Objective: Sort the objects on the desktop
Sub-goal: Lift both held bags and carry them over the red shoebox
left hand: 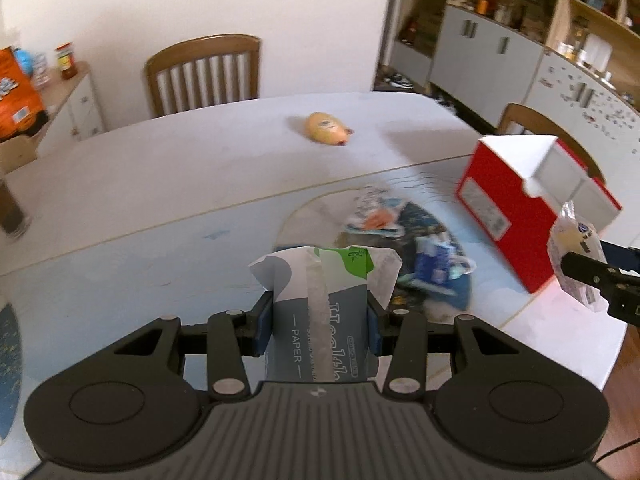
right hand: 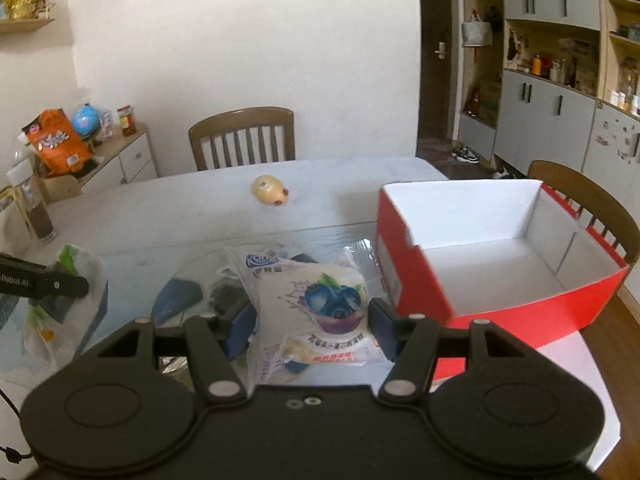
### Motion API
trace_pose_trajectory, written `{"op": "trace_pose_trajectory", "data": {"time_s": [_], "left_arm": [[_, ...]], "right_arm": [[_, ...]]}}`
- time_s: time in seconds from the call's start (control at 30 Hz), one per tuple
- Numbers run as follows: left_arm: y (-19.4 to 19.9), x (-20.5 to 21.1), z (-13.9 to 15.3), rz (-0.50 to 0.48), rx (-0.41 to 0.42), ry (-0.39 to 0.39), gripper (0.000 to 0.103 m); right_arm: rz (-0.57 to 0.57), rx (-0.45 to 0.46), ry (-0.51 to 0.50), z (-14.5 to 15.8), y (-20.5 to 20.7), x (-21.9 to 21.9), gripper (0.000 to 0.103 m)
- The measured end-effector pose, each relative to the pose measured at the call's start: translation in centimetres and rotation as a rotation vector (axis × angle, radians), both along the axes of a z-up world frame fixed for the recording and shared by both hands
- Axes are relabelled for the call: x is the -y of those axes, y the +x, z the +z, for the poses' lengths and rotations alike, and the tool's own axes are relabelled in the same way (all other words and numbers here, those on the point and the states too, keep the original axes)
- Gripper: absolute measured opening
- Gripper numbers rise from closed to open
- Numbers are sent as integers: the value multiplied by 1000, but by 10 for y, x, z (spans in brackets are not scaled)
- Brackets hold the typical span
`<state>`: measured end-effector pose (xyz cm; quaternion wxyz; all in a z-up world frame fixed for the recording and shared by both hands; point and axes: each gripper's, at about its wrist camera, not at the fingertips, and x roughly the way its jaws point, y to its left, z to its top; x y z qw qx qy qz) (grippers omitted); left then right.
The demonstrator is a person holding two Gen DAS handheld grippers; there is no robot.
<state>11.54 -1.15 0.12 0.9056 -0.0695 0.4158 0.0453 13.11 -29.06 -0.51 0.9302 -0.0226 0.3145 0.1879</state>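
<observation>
Left gripper clamped on tissue pack, held above table, left of red box. Right gripper clamped on blueberry snack packet, just beside red box.

Left wrist view: mounted just behind the left gripper, looking forward and steeply down along its fingers, close above the table. A tissue packet between the fingers fills the near centre; the right gripper enters at the right edge.

Right wrist view: mounted just behind the right gripper, facing forward and less steeply down, with more wall visible. A blueberry snack packet sits between its fingers; the left gripper enters at the left edge.

Shared scene: the table, the red box, the yellow toy, the far wooden chair and the cabinets at right.
</observation>
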Motion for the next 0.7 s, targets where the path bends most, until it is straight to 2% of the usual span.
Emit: {"op": "trace_pose_trajectory", "data": {"time_s": [0.27,0.7], "left_arm": [[35,48,11,-92,11,-18,43],[120,138,41,-175,60,-17,43]], "right_arm": [[-27,-2,-3,12,15,38,62],[5,-3,-32,18,80,102,62]]}}
